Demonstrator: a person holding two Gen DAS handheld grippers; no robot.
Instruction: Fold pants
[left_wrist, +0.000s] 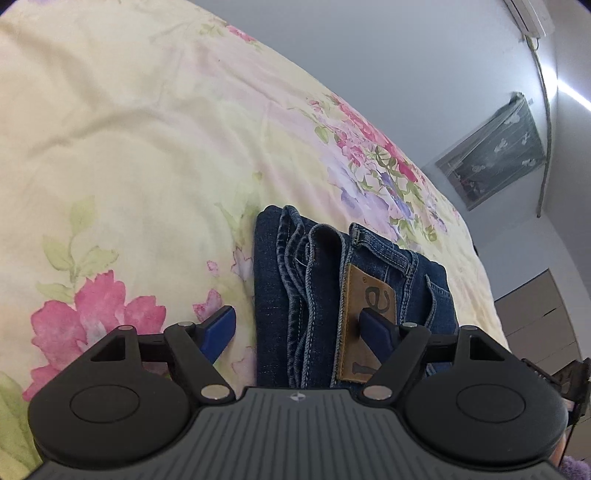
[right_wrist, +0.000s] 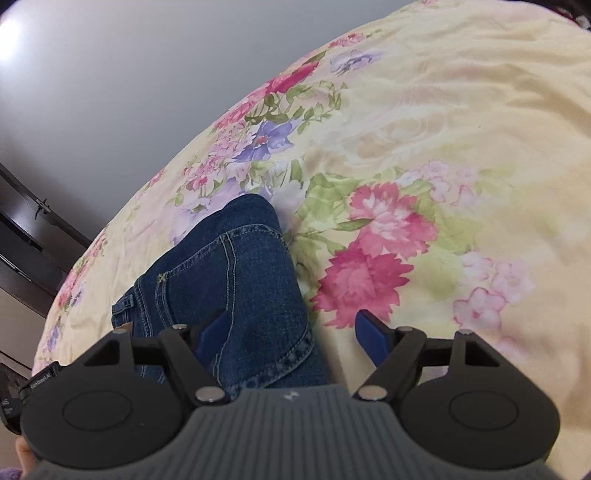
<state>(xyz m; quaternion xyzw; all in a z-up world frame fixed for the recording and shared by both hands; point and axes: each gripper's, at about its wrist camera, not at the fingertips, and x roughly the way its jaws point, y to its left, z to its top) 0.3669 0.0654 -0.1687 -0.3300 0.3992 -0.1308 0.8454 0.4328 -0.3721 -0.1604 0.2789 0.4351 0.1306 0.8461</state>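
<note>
In the left wrist view, the floral bedspread (left_wrist: 122, 155) filled the left side, pale yellow with a large pink bloom printed near the lower left corner. The left gripper (left_wrist: 298, 328) hung low over it with its jaws spread wide, gripping nothing; its left blue fingertip (left_wrist: 220, 328) sat over bare bedspread and its right one over the jeans. Between and beyond the fingers lay the folded jeans (left_wrist: 317, 295), a compact dark denim bundle resting on the bed, with stacked hem edges along its left half and the waistband to the right. A brown leather patch (left_wrist: 365, 321) on the waistband faced up, partly covered by the right fingertip. Further right, a grey wall carried a plastic-wrapped picture (left_wrist: 495, 151), and a pale cabinet (left_wrist: 543, 317) stood at the far right edge.

In the right wrist view, a dark piece of furniture (right_wrist: 26, 236) showed at the far left against the wall. The jeans (right_wrist: 229, 280) lay left of centre on the bedspread (right_wrist: 461, 110), seat and seam stitching upward. The right gripper (right_wrist: 291, 336) hovered with its jaws likewise wide apart and empty, the left fingertip (right_wrist: 212, 338) over the denim and the right one over the printed pink flowers just beside the bundle.
</note>
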